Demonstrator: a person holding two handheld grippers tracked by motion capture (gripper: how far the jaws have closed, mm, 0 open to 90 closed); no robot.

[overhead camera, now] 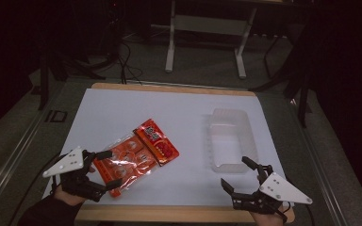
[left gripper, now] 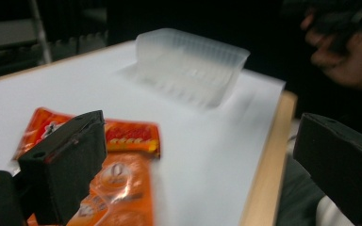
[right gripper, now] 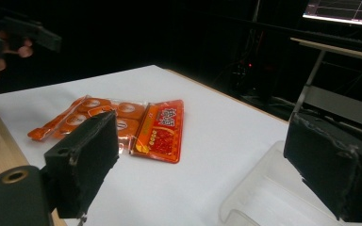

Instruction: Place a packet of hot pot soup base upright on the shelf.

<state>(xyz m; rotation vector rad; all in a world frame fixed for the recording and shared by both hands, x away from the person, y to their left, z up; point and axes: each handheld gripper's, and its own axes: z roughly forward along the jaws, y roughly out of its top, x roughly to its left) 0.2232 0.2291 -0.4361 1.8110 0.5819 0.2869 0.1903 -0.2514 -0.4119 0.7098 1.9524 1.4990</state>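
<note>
- My high view looks forward and down from above my side, taking in the whole white table (overhead camera: 169, 108) and both claws at its near edge.
- My left gripper view sits low behind the left gripper (left gripper: 193, 160), close to the orange snack packet (left gripper: 118, 183) just beside its jaw, facing the clear tray (left gripper: 188, 66) beyond.
- My right gripper view rides behind the right gripper (right gripper: 202, 165), the tray at its right jaw, the packet ahead.
- All three share packet and tray.
</note>
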